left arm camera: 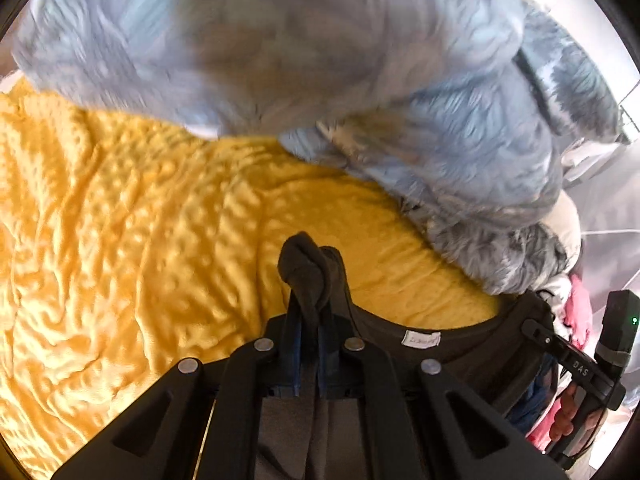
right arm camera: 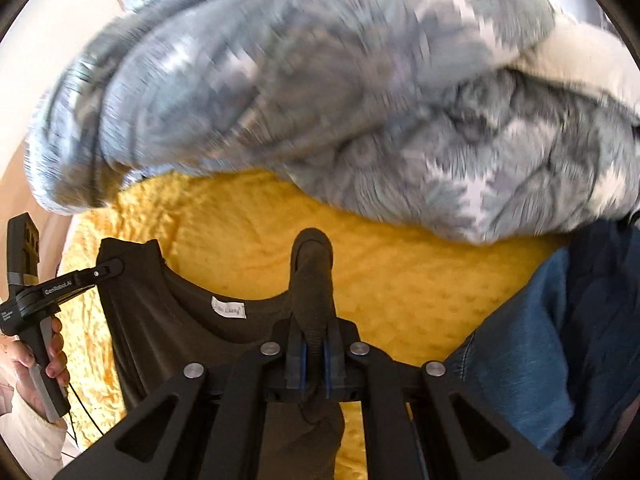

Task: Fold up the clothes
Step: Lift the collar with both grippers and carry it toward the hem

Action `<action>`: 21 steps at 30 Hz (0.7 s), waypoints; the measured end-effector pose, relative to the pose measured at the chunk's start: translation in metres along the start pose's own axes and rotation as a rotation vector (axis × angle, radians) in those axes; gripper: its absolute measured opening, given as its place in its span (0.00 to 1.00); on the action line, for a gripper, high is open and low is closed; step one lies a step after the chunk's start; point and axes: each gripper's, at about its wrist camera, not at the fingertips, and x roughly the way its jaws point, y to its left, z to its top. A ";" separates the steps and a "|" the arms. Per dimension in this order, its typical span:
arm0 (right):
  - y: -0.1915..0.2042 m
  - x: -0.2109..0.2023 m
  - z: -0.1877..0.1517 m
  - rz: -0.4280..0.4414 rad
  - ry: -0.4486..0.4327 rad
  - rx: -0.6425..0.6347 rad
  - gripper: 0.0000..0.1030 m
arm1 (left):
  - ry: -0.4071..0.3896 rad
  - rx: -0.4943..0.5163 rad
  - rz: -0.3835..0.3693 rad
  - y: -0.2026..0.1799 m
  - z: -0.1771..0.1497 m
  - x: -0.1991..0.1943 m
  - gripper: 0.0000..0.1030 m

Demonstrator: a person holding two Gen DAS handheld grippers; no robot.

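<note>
The left gripper (left arm camera: 308, 280) is clamped tight on one shoulder of a dark shirt (left arm camera: 460, 352). The right gripper (right arm camera: 312, 276) pinches the other shoulder the same way. The cloth bunches up between the fingers of each one. The shirt hangs between the two grippers, with its round neck open and a small white tag (right arm camera: 228, 306) at the back of the neck. A hand (right arm camera: 52, 356) holds the left gripper's handle. Under the shirt lies a bumpy yellow blanket (left arm camera: 120, 220). On the right side sit blue jeans (right arm camera: 540, 360). Farther back, a fluffy grey-blue blanket (right arm camera: 320, 100) is piled on the yellow one. It looks blurry.
</note>
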 end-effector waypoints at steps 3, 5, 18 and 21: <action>0.007 -0.013 0.010 -0.031 -0.041 -0.014 0.04 | -0.047 -0.022 0.007 0.002 0.009 -0.017 0.05; 0.008 -0.022 0.018 -0.049 -0.059 -0.011 0.04 | -0.078 -0.028 -0.002 0.001 0.018 -0.032 0.05; 0.036 -0.094 0.103 -0.164 -0.294 0.022 0.03 | -0.318 -0.022 0.005 -0.026 0.080 -0.137 0.05; 0.043 -0.101 0.108 -0.166 -0.313 0.014 0.03 | -0.335 -0.010 -0.002 -0.031 0.082 -0.147 0.05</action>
